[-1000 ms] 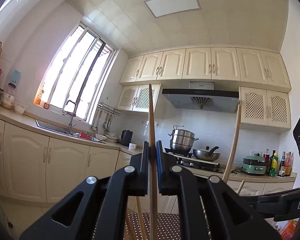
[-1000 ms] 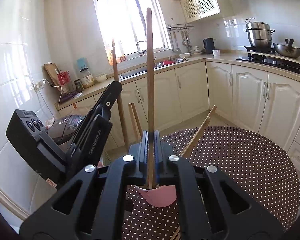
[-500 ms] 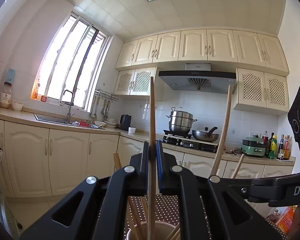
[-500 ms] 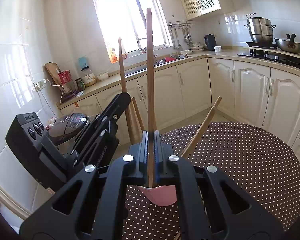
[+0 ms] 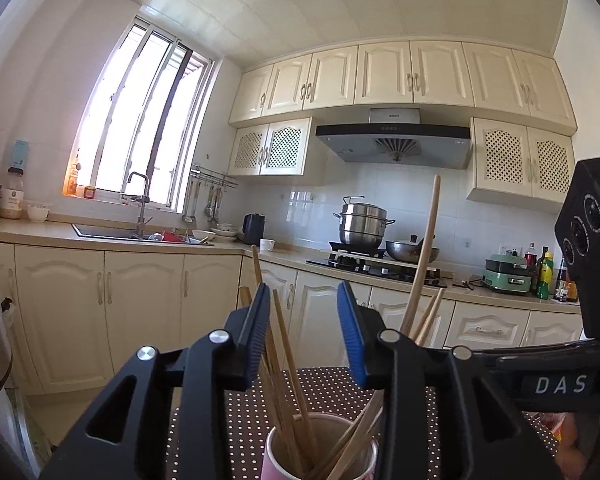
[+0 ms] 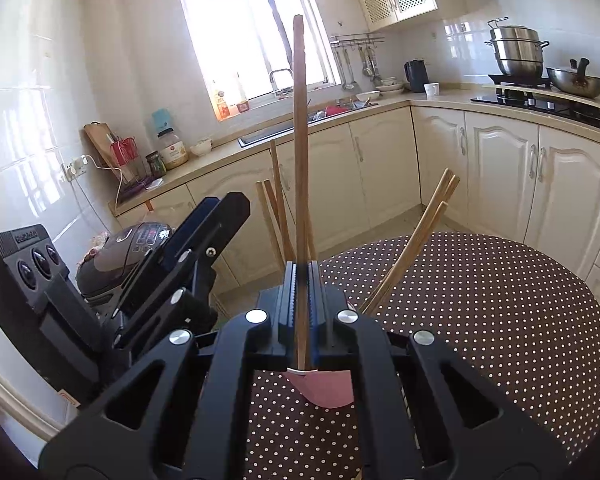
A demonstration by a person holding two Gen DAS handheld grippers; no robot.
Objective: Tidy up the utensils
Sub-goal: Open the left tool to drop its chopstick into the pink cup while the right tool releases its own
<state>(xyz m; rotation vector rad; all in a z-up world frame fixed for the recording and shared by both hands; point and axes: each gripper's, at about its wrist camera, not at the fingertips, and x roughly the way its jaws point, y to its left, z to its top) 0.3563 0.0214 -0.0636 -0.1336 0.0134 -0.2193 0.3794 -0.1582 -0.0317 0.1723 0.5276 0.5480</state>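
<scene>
A pink paper cup stands on the brown polka-dot tablecloth with several wooden chopsticks leaning in it. My left gripper hangs just above the cup and its jaws are opening. One chopstick rises between them, near the left pad, and is not pressed. My right gripper is shut on one upright chopstick, whose lower end reaches the pink cup. In the left wrist view that chopstick slants up on the right. In the right wrist view my left gripper sits to the left.
The round table stands in a kitchen with cream cabinets. A rice cooker sits low at the left. The counter holds a sink and a stove with pots. Bottles stand at the far right.
My left gripper let go of its upright chopstick, which dropped into the cup among the others. Its view tilted down and the cup came into sight. The right gripper kept its grip.
</scene>
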